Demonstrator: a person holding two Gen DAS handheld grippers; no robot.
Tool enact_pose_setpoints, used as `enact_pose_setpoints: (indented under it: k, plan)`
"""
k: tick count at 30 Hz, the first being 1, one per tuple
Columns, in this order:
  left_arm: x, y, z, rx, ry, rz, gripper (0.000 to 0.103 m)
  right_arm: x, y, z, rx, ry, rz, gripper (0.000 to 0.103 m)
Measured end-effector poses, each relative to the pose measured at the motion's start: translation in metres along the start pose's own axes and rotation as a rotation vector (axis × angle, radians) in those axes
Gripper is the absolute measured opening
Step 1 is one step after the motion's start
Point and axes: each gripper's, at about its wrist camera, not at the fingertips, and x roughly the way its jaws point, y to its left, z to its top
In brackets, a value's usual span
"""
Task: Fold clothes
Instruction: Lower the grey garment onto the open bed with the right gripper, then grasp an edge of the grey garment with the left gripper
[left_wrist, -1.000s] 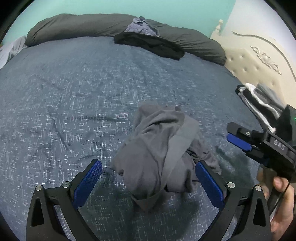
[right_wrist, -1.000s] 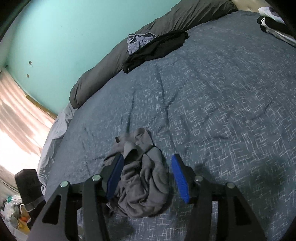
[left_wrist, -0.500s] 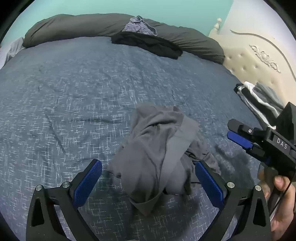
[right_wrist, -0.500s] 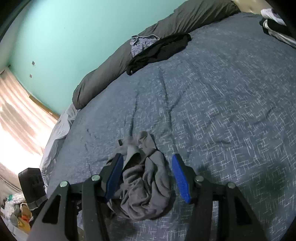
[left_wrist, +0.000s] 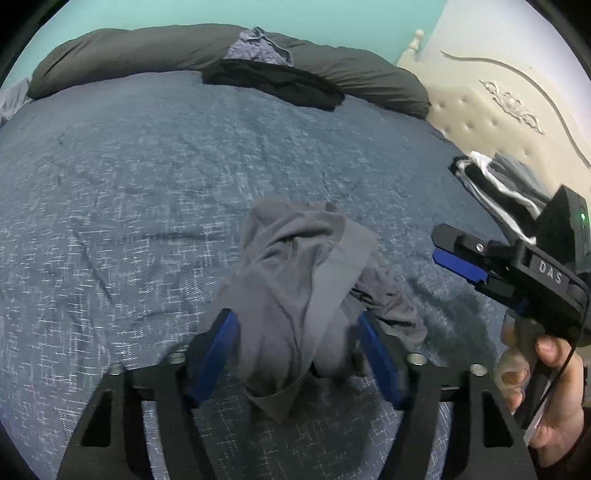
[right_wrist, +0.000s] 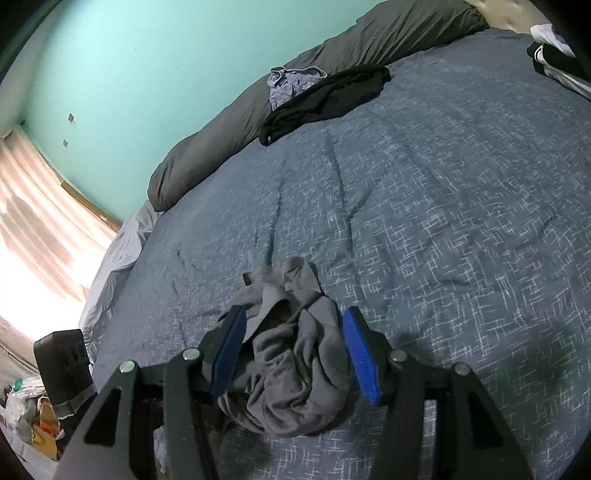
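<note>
We start at the left: our left gripper (left_wrist: 295, 354) has just been closing, and its blue pads now press the flanks of the grey garment (left_wrist: 299, 291), which lies crumpled in the middle of the bed (left_wrist: 129, 192). At 3 o'clock in the left wrist view our right gripper (left_wrist: 461, 264) waits beside the heap. In its own view it is half spread; the left pad touches cloth, while the right pad (right_wrist: 360, 354) stands just clear. At 12 o'clock, far off by the pillow (left_wrist: 129, 51), lie a black garment (left_wrist: 273, 83) and a bluish one (left_wrist: 258, 48); at 2 o'clock sits a striped pile (left_wrist: 495, 184).

The risk, we judge, is grabbing several layers at once: the bundle would lift as a lump and not open. A thin pinch could also slip.
</note>
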Motion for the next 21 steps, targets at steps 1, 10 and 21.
enact_pose_setpoints:
  k: [1,10,21]
  plan:
    - [0.0011,-0.0017,-0.0003,0.011,0.006,-0.001,0.058,-0.0002,0.0001,0.0000,-0.001,0.001,0.000,0.056]
    - [0.0015,-0.0105,-0.0023,0.069,0.003,-0.009,0.014,-0.0027,-0.0014,-0.0002,0.004,-0.003,-0.007,0.056]
    - [-0.0020,-0.0048,-0.0015,0.067,-0.015,0.004,0.002,-0.0017,-0.0007,0.0001,0.003,0.004,-0.004,0.056]
